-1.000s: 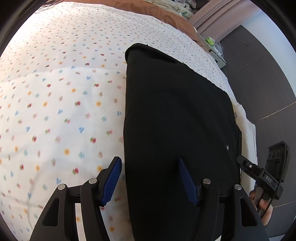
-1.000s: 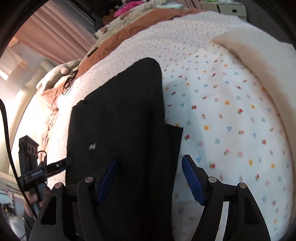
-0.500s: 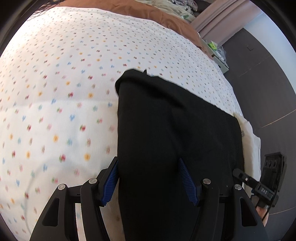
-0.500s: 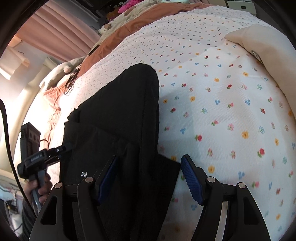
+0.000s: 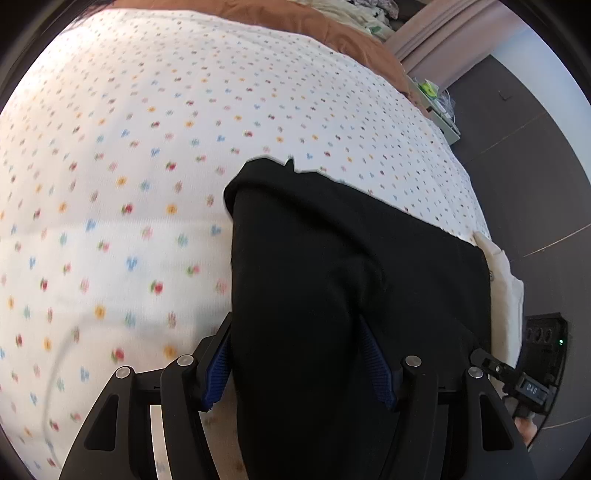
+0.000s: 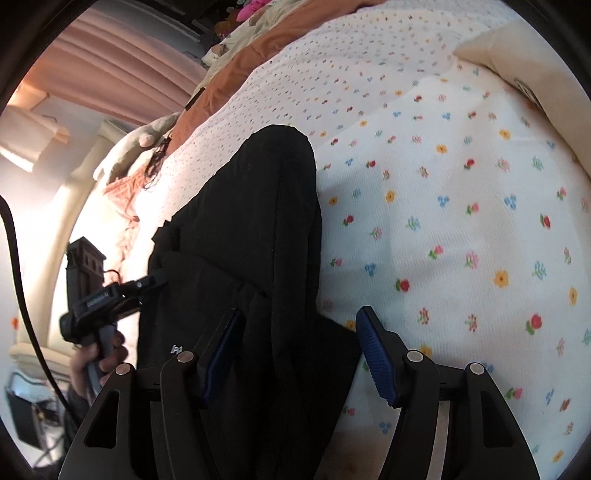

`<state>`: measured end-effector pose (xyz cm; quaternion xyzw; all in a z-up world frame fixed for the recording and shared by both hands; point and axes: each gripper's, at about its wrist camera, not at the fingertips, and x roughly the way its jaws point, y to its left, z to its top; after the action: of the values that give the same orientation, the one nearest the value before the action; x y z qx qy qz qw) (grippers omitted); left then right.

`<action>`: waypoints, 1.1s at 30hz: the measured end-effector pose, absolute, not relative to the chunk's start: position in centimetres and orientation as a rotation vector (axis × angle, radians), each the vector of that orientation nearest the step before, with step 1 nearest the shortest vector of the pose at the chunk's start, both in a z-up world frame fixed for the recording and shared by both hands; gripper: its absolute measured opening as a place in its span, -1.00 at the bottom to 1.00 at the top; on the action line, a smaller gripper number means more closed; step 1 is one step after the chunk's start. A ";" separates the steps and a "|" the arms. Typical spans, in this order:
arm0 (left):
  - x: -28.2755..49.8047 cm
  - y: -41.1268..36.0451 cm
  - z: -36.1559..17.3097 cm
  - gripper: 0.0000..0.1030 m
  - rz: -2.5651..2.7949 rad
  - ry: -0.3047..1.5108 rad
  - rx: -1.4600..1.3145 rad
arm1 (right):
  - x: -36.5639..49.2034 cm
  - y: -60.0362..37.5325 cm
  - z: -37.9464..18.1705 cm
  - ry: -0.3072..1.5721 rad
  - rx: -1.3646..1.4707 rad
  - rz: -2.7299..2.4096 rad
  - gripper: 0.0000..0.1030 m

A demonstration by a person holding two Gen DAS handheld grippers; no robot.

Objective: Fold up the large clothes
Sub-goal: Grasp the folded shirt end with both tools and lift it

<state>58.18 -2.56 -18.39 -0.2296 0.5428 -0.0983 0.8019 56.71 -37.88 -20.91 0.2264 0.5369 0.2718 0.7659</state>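
A large black garment (image 5: pixel 343 280) lies on a bed with a white flowered sheet (image 5: pixel 147 166). Its far end is bent over and bulges upward. My left gripper (image 5: pixel 295 360) has its blue pads wide apart with the garment's near edge draped between them. My right gripper (image 6: pixel 299 354) also stands wide apart, with the black cloth (image 6: pixel 258 229) lying between its pads and over the left one. The left gripper (image 6: pixel 110 295) shows in the right wrist view at the garment's left edge. The right gripper (image 5: pixel 517 380) shows in the left wrist view at its right edge.
A brown blanket (image 5: pixel 332 33) and loose clothes lie at the bed's far end. A cream pillow (image 6: pixel 517 55) sits at the right. Pink curtains (image 6: pixel 129 81) hang at the left. A dark floor (image 5: pixel 535 166) runs along the bed's right side.
Both grippers have moved forward along the bed and the garment's near part has come with them. The far edge now looks closer and the cloth bunches up in the middle.
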 end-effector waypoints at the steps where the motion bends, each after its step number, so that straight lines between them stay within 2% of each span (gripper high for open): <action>1: 57.8 -2.3 -18.4 0.26 -0.213 1.166 -0.500 | 56.6 -38.0 -20.9 1.171 0.499 0.597 0.25; 17: 54.3 -1.5 -19.0 0.26 -0.254 1.178 -0.586 | 57.8 -35.9 -23.3 1.250 0.682 0.794 0.25; 18: 54.3 -1.5 -19.0 0.26 -0.253 1.174 -0.588 | 58.0 -35.8 -23.3 1.251 0.685 0.799 0.21; 20: 54.5 -1.5 -19.0 0.22 -0.242 1.153 -0.573 | 58.3 -35.4 -23.4 1.252 0.677 0.796 0.02; 22: 54.7 -1.7 -19.1 0.15 -0.229 1.139 -0.563 | 58.5 -35.3 -23.5 1.259 0.668 0.778 -0.39; 25: 54.4 -1.7 -18.6 -0.04 -0.200 1.133 -0.581 | 58.2 -34.8 -22.4 1.236 0.646 0.775 -0.64; 26: 54.0 -1.7 -18.0 -0.18 -0.199 1.121 -0.583 | 57.7 -34.5 -21.4 1.211 0.624 0.778 -0.67; 29: 53.1 -1.8 -16.5 -0.41 -0.219 1.088 -0.586 | 56.6 -34.2 -19.0 1.159 0.580 0.785 -0.71; 33: 51.4 -1.6 -13.9 -0.47 -0.232 1.041 -0.585 | 55.0 -33.7 -15.8 1.098 0.542 0.787 -0.74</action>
<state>51.43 -1.64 -13.95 -0.2749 0.4892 -0.1090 0.8205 54.96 -33.70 -15.81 0.2477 0.5019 0.3596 0.7466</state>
